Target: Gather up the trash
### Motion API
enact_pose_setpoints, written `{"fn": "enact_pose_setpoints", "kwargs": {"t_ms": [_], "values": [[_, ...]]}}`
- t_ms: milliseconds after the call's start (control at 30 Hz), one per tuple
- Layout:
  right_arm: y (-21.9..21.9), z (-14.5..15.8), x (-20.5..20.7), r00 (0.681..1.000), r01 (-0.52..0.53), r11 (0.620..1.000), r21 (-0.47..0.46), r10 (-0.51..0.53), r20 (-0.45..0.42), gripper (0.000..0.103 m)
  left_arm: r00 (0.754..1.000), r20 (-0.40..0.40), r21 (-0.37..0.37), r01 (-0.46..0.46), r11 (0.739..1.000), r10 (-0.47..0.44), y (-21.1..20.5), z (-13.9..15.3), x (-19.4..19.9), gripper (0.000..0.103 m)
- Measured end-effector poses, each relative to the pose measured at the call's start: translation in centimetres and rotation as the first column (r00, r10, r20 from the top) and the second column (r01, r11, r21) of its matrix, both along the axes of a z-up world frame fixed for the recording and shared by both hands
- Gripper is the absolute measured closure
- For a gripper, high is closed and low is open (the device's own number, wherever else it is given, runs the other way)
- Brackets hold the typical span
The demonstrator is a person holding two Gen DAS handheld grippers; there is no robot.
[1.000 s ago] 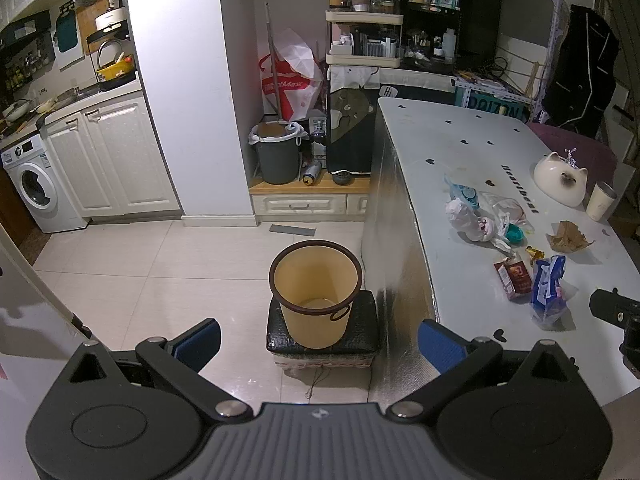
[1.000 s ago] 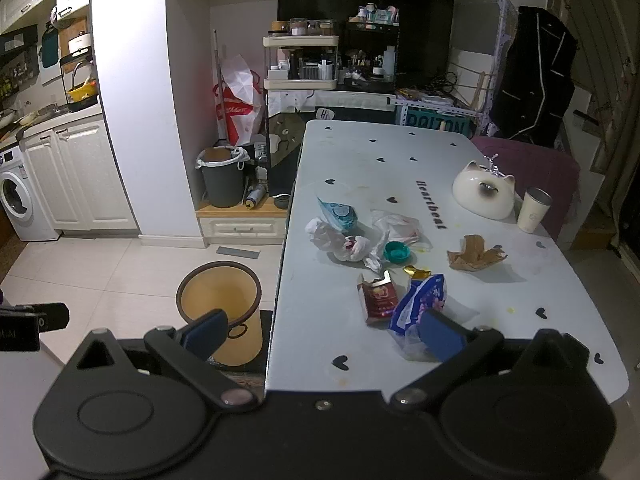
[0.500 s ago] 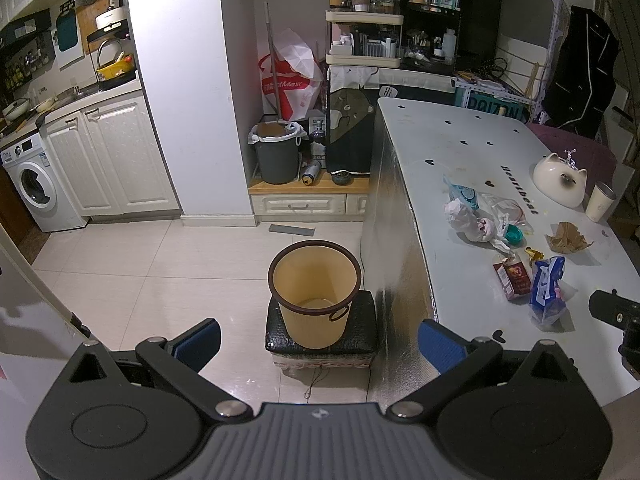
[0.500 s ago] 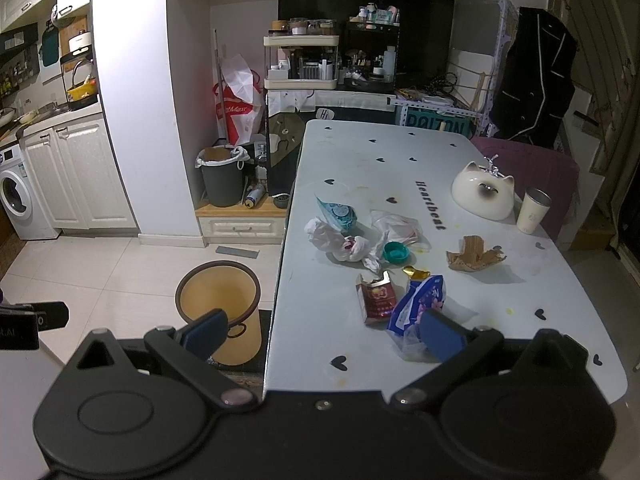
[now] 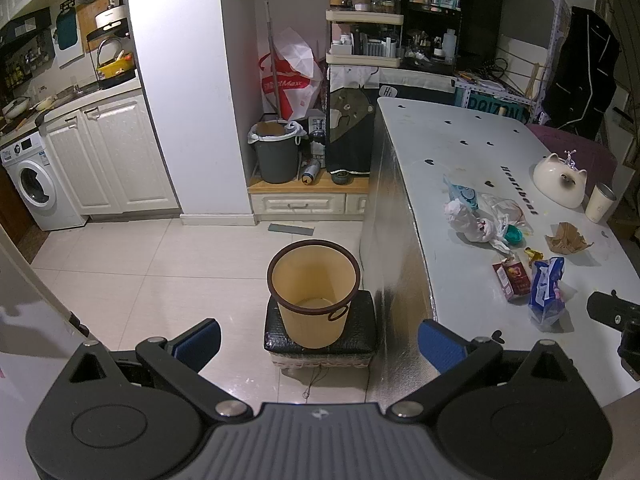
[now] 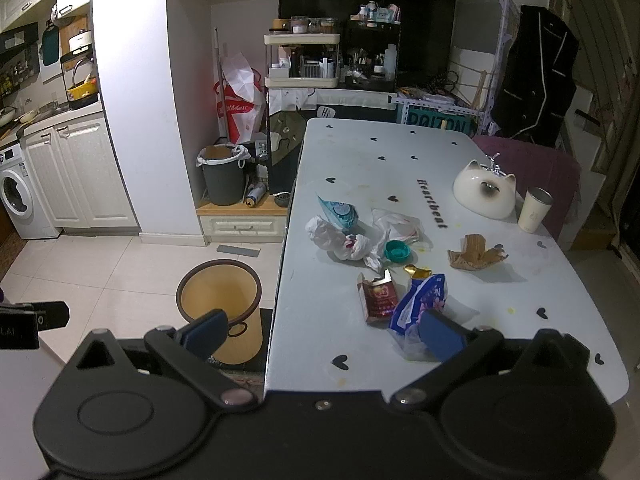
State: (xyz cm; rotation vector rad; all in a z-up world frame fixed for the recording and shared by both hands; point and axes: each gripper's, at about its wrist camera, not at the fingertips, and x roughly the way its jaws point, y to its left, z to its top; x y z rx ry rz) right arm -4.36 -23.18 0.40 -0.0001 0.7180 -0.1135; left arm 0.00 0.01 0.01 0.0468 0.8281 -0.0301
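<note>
With both the left gripper point(image 5: 318, 336) and right gripper point(image 6: 326, 332) held apart and empty, the blue wrapper point(image 6: 416, 300) is judged light, crinkly, best pinched at its upper edge.

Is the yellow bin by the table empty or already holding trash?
Empty. The left wrist view looks down into the yellow bin and shows only its bare floor; the trash still lies on the table.
</note>
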Motion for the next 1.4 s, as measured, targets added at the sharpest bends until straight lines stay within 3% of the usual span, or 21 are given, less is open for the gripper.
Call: {"fn": "enact_pose_setpoints", "kwargs": {"t_ms": [1033, 1400], "values": [[-0.2, -0.1, 0.1, 1.000, 0.001, 1.000, 0.000, -0.001, -0.003, 0.000, 1.000, 0.000, -0.003, 0.002, 1.000, -0.002, 0.0, 0.0, 0.0, 0.000], [0.0, -0.2, 0.1, 1.000, 0.000, 1.000, -0.001, 0.000, -0.003, 0.000, 1.000, 0.003, -0.004, 0.009, 1.000, -0.009, -2.0, 0.5, 1.0, 0.000]]}}
